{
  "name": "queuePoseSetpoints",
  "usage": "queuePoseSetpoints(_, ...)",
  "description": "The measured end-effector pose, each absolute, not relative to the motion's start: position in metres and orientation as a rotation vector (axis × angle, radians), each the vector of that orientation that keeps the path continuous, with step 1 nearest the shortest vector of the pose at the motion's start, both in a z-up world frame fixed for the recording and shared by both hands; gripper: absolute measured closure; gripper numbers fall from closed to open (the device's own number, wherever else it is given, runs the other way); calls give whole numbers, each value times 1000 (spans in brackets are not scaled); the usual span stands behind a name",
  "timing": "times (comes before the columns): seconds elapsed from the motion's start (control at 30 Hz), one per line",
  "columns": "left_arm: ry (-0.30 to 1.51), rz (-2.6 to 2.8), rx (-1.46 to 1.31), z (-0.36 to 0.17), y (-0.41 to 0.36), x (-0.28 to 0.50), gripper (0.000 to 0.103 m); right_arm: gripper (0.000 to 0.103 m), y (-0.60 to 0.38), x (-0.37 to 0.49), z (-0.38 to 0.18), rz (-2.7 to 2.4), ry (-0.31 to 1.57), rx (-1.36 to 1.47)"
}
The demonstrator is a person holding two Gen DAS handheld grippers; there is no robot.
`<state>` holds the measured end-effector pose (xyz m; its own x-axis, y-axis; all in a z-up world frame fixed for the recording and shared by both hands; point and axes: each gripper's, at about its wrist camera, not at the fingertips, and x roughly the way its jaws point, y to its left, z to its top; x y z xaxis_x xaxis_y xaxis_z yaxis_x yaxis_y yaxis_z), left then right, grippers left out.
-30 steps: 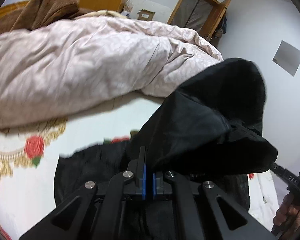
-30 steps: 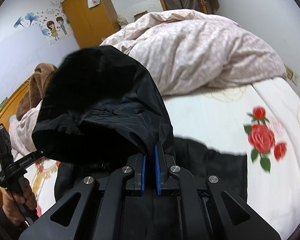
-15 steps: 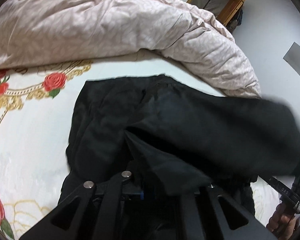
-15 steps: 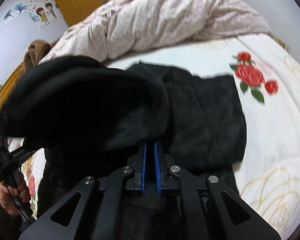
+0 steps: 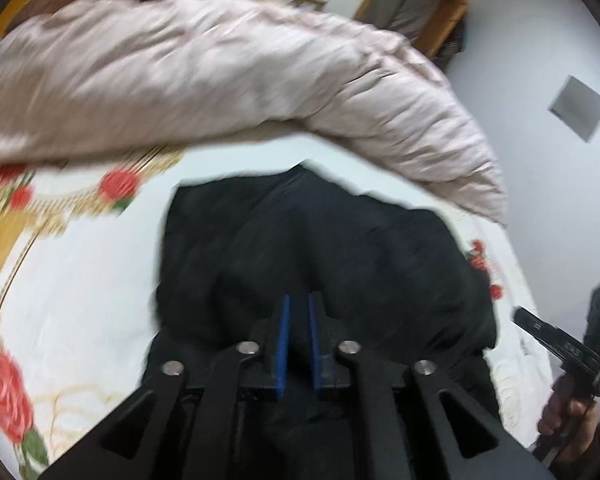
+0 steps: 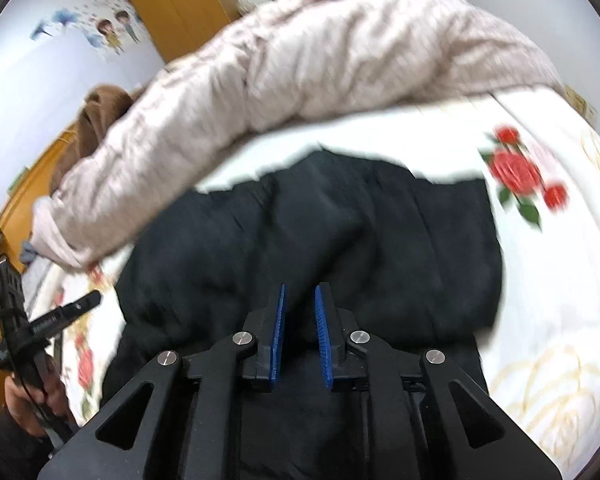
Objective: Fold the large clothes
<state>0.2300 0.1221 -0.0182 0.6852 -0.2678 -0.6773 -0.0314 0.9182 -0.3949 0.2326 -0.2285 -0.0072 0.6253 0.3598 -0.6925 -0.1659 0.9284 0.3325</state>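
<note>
A large black garment (image 5: 320, 248) lies folded over itself on the white rose-print bed sheet (image 5: 80, 280); it also shows in the right wrist view (image 6: 320, 232). My left gripper (image 5: 299, 304) hovers over the garment's near part, its blue pads a little apart with nothing between them. My right gripper (image 6: 300, 296) is over the same near edge, its jaws open and empty. Each gripper shows at the side of the other view, the right one (image 5: 560, 344) and the left one (image 6: 32, 320), held by a hand.
A bulky pale pink duvet (image 5: 220, 80) lies across the bed behind the garment. A brown blanket (image 6: 96, 120) is heaped beyond it. Orange wardrobe (image 6: 180, 12) and a wooden door frame (image 5: 420, 4) stand at the back walls.
Both grippers carried the lifted black fabric forward and down onto the rest of the garment, then let it go and opened. The fabric now lies flat on the bed.
</note>
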Motion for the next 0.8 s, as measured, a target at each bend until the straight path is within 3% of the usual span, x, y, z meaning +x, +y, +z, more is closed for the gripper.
queuePoseSetpoints(0.07, 787, -177, -370, -12, 106, 243, 70, 87, -214, 245, -4, 318, 829, 233)
queuePoseSetpoints(0.5, 948, -204, -182, -112, 59, 251, 67, 87, -171, 243, -115, 320, 1023, 122)
queuePoseSetpoints(0.8, 950, -175, -176, -123, 56, 265, 67, 87, -172, 252, -127, 320, 1020, 122)
